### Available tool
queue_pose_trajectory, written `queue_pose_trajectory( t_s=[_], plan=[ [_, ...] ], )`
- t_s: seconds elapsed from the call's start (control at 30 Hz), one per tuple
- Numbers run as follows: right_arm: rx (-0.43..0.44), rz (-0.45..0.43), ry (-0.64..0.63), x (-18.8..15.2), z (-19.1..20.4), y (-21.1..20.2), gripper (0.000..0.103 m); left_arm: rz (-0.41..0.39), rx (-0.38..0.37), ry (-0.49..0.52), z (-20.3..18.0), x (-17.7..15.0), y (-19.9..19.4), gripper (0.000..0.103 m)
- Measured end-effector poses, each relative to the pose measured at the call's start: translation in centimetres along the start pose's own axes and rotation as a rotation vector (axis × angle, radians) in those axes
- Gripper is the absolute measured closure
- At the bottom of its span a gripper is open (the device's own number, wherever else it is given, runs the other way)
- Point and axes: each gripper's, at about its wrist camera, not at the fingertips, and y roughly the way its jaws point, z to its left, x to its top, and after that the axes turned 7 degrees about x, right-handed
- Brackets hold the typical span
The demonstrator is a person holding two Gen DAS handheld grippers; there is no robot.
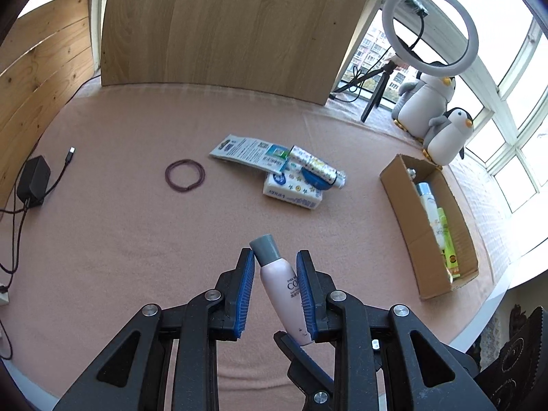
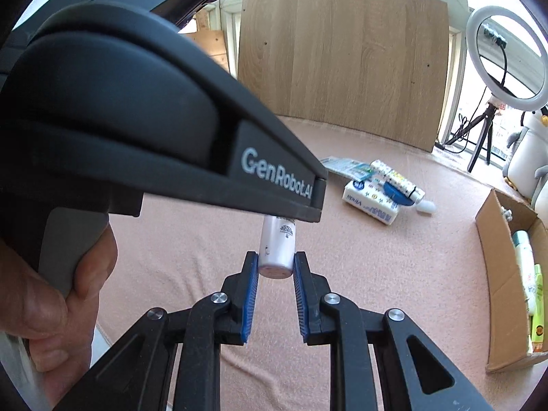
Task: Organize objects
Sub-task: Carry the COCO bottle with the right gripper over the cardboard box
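Both tongs are pinching the same pink bottle (image 1: 279, 282): left tongs (image 1: 275, 258) near the grey cap, right tongs (image 2: 275, 260) on the base.

Pink bottle off the blanket, other toiletries near the cardboard box

The pink bottle (image 1: 279, 284) with a grey cap tilts cap-up, above the blanket, left of the cardboard box (image 1: 404, 212). That box lies open with a white bottle (image 1: 426, 198) and a yellow-green one (image 1: 447, 239) lengthwise inside. Further left of the box, a patterned tube (image 1: 316, 166) rests across a tissue pack (image 1: 293, 193), beside a flat printed packet (image 1: 245, 149); a dark hair tie (image 1: 185, 175), possibly several, lies beyond.
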Motion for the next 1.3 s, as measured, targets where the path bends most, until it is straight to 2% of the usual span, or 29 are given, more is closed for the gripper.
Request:
queue_pose_trajectory(
  t_s=[0.23,0.43,0.5,0.7,0.83,1.03,1.3],
  plan=[
    [-0.024,-0.067,-0.016,2.4,-1.5,-1.9,0.085,-0.071,-0.009,0.018,-1.2,2.1,-2.8,0.075],
    [-0.031,-0.082,-0.018,4.2,-1.6,-0.5,0.085,-0.087,-0.01,0.026,-1.4,2.8,-3.3,0.075],
    [-0.03,-0.084,-0.016,4.0,-2.4,-0.3,0.085,-0.086,-0.009,0.026,-1.4,2.9,-3.2,0.075],
    [-0.024,-0.084,-0.005,3.2,0.8,-2.2,0.085,-0.077,-0.004,0.031,-1.6,3.3,-2.5,0.075],
    [-0.027,-0.088,0.017,3.2,-0.3,-2.0,0.085,-0.069,-0.01,0.049,-2.6,3.9,-1.8,0.075],
    [-0.067,-0.1,0.084,2.3,-2.6,-3.1,0.085,-0.04,-0.044,0.117,-7.0,5.1,0.3,0.076],
    [-0.2,-0.127,0.213,-0.5,-9.1,-6.3,0.085,0.011,-0.144,0.283,-17.3,5.9,3.4,0.075]
  ],
)
